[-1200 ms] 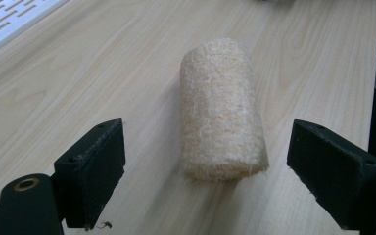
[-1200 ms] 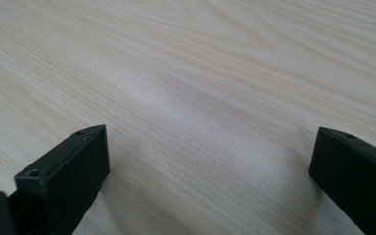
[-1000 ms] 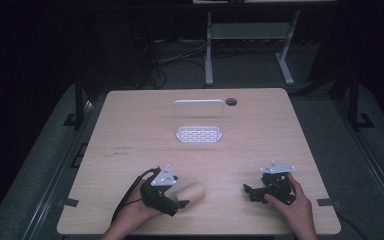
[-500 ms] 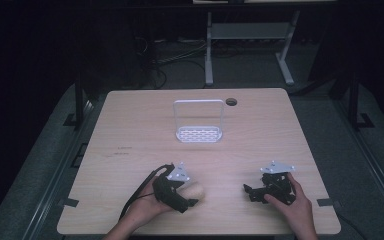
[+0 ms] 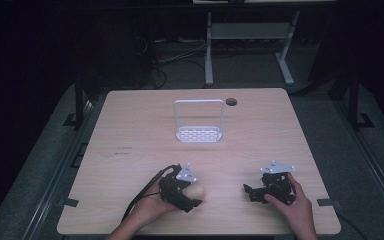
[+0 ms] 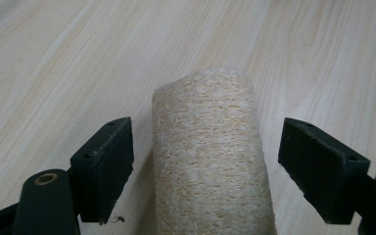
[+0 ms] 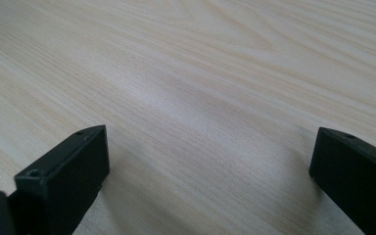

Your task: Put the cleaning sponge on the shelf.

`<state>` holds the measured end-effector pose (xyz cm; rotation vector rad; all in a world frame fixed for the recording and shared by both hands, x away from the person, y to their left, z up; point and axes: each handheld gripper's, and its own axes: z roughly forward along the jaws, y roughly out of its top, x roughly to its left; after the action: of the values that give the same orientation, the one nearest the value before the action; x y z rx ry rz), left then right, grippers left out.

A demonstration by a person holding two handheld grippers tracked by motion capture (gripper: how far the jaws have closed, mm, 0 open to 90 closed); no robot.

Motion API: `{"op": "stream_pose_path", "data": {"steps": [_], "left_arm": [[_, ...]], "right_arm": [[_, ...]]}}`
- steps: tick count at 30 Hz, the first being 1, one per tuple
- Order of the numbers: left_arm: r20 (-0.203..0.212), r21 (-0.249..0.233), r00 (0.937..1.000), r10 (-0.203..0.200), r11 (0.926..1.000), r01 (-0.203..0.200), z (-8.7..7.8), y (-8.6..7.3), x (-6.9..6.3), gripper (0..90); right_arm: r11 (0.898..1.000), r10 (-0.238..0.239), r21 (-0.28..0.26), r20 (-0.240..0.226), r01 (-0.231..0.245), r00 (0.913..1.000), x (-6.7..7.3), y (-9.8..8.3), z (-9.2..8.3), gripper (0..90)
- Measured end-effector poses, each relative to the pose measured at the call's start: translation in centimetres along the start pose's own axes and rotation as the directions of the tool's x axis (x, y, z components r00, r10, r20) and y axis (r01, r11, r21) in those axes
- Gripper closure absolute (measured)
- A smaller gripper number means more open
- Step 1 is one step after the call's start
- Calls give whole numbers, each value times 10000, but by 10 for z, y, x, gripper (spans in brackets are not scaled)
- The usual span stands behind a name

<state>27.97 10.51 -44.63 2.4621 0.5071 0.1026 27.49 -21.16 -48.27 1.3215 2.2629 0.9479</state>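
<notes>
The left tongs point(image 5: 192, 197) have swung round over the last second and now straddle the loofah roll point(image 6: 210, 156), which lies on the counter point(image 5: 130, 165) at about 6 o'clock, near the front edge. Earlier the roll lay in plain sight just at 3 o'clock of the tongs; in the high view it now peeps out as a pale patch point(image 5: 198, 191) beside them. In the left gripper view the jaws stand spread, one at 9 and one at 3 o'clock of the roll, neither touching it. By my reading the grasp is lined up and only the squeeze remains. The right tongs point(image 5: 250, 191) rest spread on bare wood at 5 o'clock, unmoved. The white wire basket point(image 5: 199, 134) waits at 12 o'clock, well apart
</notes>
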Motion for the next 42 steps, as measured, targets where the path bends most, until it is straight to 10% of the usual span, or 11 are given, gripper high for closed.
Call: {"op": "stream_pose_path", "data": {"steps": [16, 42], "left_arm": [[-176, 262, 9998, -56, 9996, 61, 1, -2, 1, 391], [10, -64, 9994, -342, 9994, 342, -5, 0, 9, 411]], "right_arm": [[10000, 2, 1, 1, -2, 10000, 0, 0, 0, 9], [10000, 0, 2, 2, 0, 10000, 0, 0, 0, 9]]}}
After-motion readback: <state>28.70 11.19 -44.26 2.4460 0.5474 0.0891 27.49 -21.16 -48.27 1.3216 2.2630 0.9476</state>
